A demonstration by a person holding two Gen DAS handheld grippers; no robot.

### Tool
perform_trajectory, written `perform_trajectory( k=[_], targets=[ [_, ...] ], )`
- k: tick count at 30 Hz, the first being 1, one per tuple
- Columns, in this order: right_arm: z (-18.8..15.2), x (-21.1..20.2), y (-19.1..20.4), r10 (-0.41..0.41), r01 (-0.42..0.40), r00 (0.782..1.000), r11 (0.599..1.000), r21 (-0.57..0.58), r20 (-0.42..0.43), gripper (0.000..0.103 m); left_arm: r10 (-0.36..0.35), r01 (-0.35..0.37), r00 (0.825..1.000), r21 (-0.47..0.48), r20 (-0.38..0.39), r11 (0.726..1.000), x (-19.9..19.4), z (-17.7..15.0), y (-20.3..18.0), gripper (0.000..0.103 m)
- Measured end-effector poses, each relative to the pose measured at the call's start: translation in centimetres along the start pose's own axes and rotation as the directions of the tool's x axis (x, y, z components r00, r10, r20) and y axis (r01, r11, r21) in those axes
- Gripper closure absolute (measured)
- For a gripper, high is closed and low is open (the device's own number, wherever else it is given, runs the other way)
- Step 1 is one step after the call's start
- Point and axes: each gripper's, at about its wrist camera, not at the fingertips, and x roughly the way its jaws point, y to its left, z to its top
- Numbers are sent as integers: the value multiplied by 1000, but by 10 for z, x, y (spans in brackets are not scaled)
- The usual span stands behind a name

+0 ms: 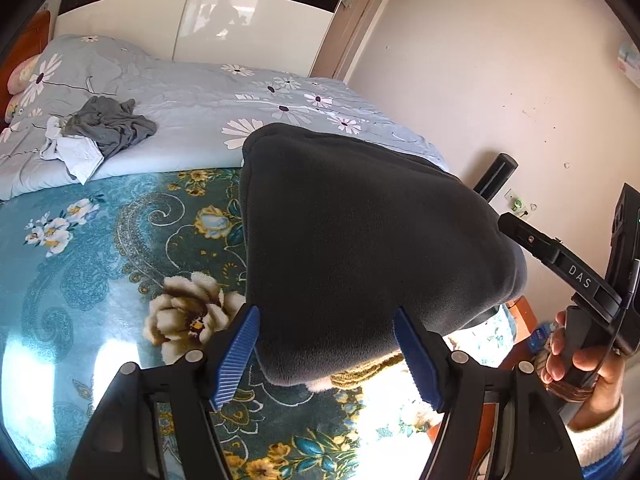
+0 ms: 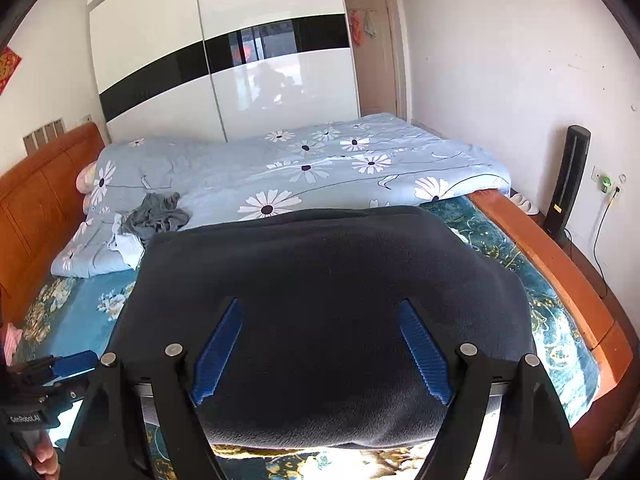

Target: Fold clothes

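A folded dark fleece garment [image 1: 360, 232] lies on the teal floral bedspread [image 1: 100, 248]; it also fills the middle of the right wrist view [image 2: 320, 300]. My left gripper [image 1: 324, 316] is open, its blue pads [image 1: 236, 356] standing either side of the garment's near-left corner. My right gripper [image 2: 320, 308] is open just above the garment's near edge; in the left wrist view it sits at the garment's right edge [image 1: 560, 256]. A crumpled grey garment [image 1: 108, 124] and a white one [image 1: 76, 152] lie on the light blue daisy duvet [image 1: 240, 96].
A wooden headboard [image 2: 36, 200] and a wooden side rail [image 2: 560, 272] bound the bed. A white wardrobe [image 2: 220, 60] stands behind it. A black tower appliance [image 2: 568, 180] stands by the right wall. Pillows [image 1: 20, 76] lie at the head.
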Motion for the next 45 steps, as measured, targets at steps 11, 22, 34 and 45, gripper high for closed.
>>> perform_trajectory(
  k=[11, 22, 34, 45],
  targets=[
    [-67, -39, 39, -92, 91, 996, 992, 93, 8, 16, -18, 18, 1000, 6, -10, 1000, -14, -23, 10, 2],
    [-84, -10, 78, -191, 196, 967, 981, 12, -169, 1, -39, 39, 999, -19, -34, 999, -13, -29, 34, 0],
    [-82, -1, 114, -278, 258, 941, 958, -122, -193, 0, 14, -16, 999, -36, -50, 999, -8, -35, 44, 0],
    [-91, -4, 121, -315, 291, 922, 948, -133, -226, 0, 31, -31, 997, 0, -67, 1000, -5, -43, 38, 0]
  ],
)
